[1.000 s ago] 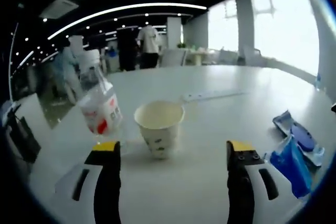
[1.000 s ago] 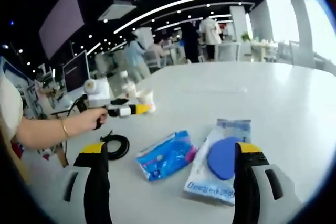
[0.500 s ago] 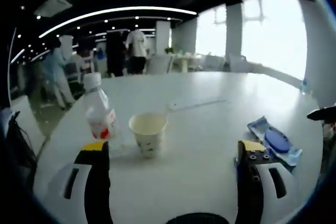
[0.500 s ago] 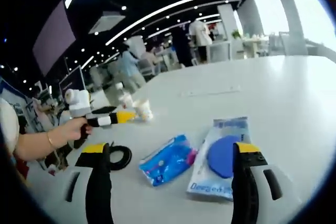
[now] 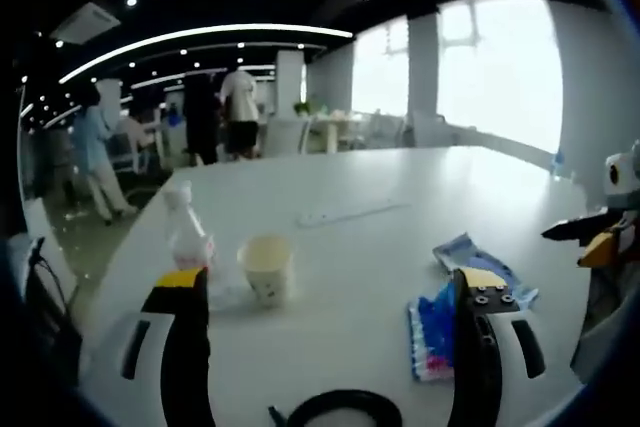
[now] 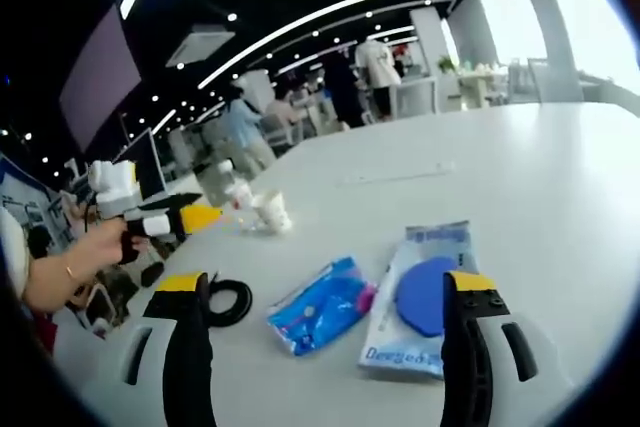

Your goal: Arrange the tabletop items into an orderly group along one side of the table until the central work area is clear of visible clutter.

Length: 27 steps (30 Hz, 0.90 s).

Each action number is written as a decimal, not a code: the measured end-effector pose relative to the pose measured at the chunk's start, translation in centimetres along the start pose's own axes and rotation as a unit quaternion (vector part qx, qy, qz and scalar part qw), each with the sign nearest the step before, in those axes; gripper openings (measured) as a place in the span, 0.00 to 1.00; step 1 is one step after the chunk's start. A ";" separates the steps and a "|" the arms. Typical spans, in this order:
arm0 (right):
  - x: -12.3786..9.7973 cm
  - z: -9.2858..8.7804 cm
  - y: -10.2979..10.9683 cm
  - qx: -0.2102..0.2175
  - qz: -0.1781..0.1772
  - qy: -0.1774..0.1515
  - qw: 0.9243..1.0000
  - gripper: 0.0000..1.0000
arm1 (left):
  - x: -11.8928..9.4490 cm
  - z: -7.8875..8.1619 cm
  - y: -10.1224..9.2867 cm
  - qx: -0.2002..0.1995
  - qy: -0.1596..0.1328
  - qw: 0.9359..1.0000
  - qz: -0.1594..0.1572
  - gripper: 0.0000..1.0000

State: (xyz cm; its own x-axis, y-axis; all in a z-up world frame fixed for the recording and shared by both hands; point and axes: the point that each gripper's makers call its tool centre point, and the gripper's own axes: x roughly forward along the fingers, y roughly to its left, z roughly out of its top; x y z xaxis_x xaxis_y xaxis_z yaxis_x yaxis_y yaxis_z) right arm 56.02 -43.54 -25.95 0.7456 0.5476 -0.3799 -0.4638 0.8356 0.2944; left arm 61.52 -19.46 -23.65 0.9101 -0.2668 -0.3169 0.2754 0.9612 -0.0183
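Observation:
My left gripper [image 5: 330,282] is open and empty, held back from a paper cup [image 5: 265,267] and a clear water bottle [image 5: 188,237] that stand side by side. A blue tissue pack [image 5: 432,337] and a wipes pack [image 5: 470,252] lie to its right. A black cable coil [image 5: 335,409] lies just under it. My right gripper [image 6: 325,282] is open and empty above the blue tissue pack [image 6: 320,304] and the wipes pack with a blue lid [image 6: 420,297]. The cable coil [image 6: 225,299] lies left of them. Farther back stand the cup [image 6: 272,212] and bottle [image 6: 240,197].
A white power strip [image 5: 350,212] lies farther along the white table [image 5: 420,177]. A hand [image 6: 95,247] holds the left gripper [image 6: 160,219] at the left. The right gripper [image 5: 610,237] shows at the right edge. People stand in the office beyond the table.
The left gripper has drawn back from the cup and bottle, so they look smaller, and the packs and cable coil have come into its view. The right gripper has barely moved.

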 end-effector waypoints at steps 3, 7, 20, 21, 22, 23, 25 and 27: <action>-0.1 0.2 0.0 0.013 -0.001 -0.001 1.000 0.93 | -0.9 0.0 -0.6 -0.006 0.012 1.000 -0.007 0.96; -0.4 -0.1 -0.2 0.015 -0.012 0.009 1.000 0.93 | -2.2 0.7 -1.9 -0.004 0.000 1.000 -0.020 0.99; -1.3 -1.8 -1.1 0.028 -0.045 0.039 0.998 0.96 | -5.3 -1.3 -5.7 0.038 0.027 0.996 -0.074 0.99; -1.4 -2.1 -1.2 0.030 -0.048 0.045 0.997 0.96 | -5.6 -1.5 -5.9 0.039 0.027 0.996 -0.077 0.99; -1.5 -2.4 -1.5 0.033 -0.053 0.050 0.997 0.96 | -5.7 -1.6 -6.1 0.039 0.026 0.996 -0.078 0.99; -1.5 -2.7 -1.7 0.036 -0.058 0.056 0.996 0.96 | -5.9 -1.6 -6.2 0.041 0.024 0.996 -0.079 0.99; -1.6 -3.2 -2.0 0.046 -0.065 0.064 0.995 0.95 | -6.1 -2.1 -6.3 0.047 0.028 0.995 -0.078 0.99; -1.7 -3.8 -2.4 0.064 -0.077 0.076 0.992 0.95 | -6.2 -2.2 -6.2 0.050 0.030 0.995 -0.076 0.99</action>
State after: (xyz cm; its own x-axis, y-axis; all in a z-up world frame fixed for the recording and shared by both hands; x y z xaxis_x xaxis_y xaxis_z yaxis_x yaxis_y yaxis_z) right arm 54.04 -46.28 -29.35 0.7171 0.4231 -0.5539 -0.2786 0.9024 0.3287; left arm 53.48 -23.61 -23.69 0.8362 -0.4006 -0.3745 0.4406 0.8974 0.0238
